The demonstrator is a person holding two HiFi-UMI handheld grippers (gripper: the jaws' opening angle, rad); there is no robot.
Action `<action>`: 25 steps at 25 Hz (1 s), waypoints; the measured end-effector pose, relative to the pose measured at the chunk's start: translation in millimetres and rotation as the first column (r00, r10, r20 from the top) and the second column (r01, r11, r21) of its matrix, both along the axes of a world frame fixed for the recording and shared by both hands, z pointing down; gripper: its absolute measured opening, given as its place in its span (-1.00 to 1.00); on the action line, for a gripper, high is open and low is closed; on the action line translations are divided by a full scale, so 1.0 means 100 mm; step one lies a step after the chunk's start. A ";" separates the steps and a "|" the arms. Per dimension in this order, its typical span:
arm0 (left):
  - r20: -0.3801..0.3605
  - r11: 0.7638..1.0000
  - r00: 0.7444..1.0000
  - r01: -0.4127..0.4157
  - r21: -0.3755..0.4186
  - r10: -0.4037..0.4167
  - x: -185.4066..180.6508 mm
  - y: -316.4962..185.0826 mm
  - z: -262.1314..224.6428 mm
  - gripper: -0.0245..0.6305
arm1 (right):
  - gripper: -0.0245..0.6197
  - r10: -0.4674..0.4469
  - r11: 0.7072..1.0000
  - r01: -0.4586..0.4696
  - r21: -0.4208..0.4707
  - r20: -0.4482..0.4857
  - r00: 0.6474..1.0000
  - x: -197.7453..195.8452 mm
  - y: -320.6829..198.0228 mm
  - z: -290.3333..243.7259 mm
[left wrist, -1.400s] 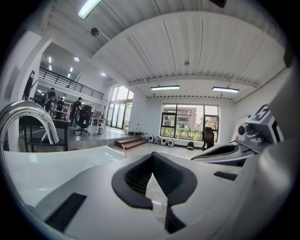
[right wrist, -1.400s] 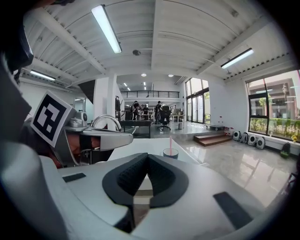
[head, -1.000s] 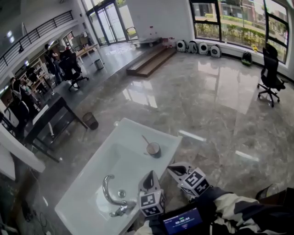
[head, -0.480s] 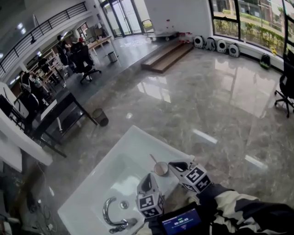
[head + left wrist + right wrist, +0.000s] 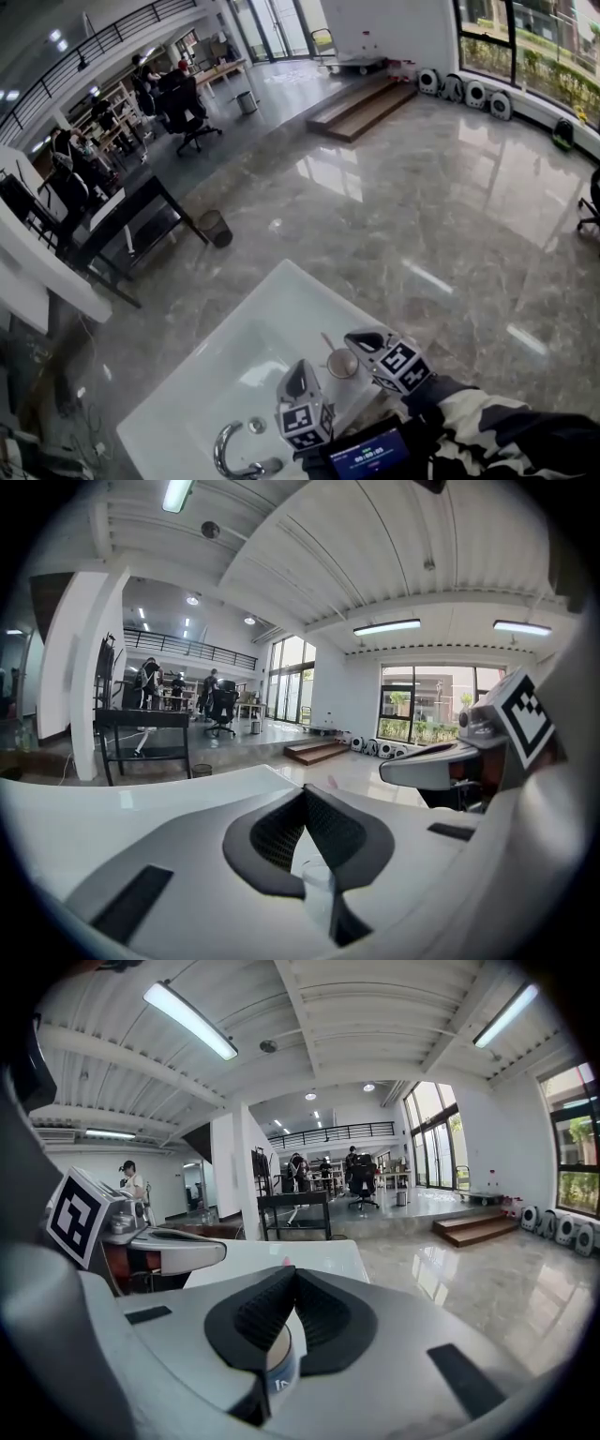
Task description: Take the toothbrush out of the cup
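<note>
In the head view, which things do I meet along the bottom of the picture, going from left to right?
Curved chrome faucet → left tool → small round brownish cup with a thin toothbrush in it → right tool → camouflage-patterned sleeve.

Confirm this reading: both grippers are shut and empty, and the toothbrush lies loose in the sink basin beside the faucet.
Wrong on the toothbrush: it stands in the cup on the sink's flat edge, away from the faucet, as the head view shows. The left gripper and right gripper are indeed shut and empty.
</note>
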State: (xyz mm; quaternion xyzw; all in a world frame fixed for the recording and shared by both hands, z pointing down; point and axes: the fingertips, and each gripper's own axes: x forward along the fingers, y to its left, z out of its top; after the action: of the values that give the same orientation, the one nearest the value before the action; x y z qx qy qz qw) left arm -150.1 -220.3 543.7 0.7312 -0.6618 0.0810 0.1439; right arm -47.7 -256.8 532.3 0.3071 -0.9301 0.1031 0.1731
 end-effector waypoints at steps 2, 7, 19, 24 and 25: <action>-0.007 1.000 1.000 0.000 -0.004 0.000 -0.08 -0.07 0.01 -0.91 | -0.94 0.004 1.000 -0.004 -0.010 -0.012 1.000 -0.05 -0.06 0.03; -0.002 0.999 0.999 -0.033 -0.026 0.033 -0.09 -0.19 0.10 -0.91 | -0.94 0.014 0.999 -0.015 -0.042 -0.025 1.000 -0.09 -0.13 0.14; -0.003 0.995 0.995 -0.101 -0.004 0.101 0.01 -0.20 0.01 -0.91 | -0.22 -0.083 0.976 0.061 -0.210 -0.095 0.992 -0.40 -0.08 0.47; 0.004 0.994 0.995 -0.103 -0.025 0.103 0.06 -0.13 0.05 -0.91 | -0.22 -0.092 0.975 0.060 -0.216 -0.142 0.986 -0.38 -0.13 0.56; -0.005 0.994 0.995 -0.103 -0.037 0.103 0.08 -0.11 0.05 -0.91 | -0.22 -0.094 0.974 0.061 -0.219 -0.145 0.985 -0.39 -0.14 0.58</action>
State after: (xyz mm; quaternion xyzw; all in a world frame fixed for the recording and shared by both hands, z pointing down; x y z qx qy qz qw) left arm -141.8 -231.8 548.8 0.7618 -0.6213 0.0994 0.1540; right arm -86.5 -270.6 590.2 0.2570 -0.9088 0.1713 0.2805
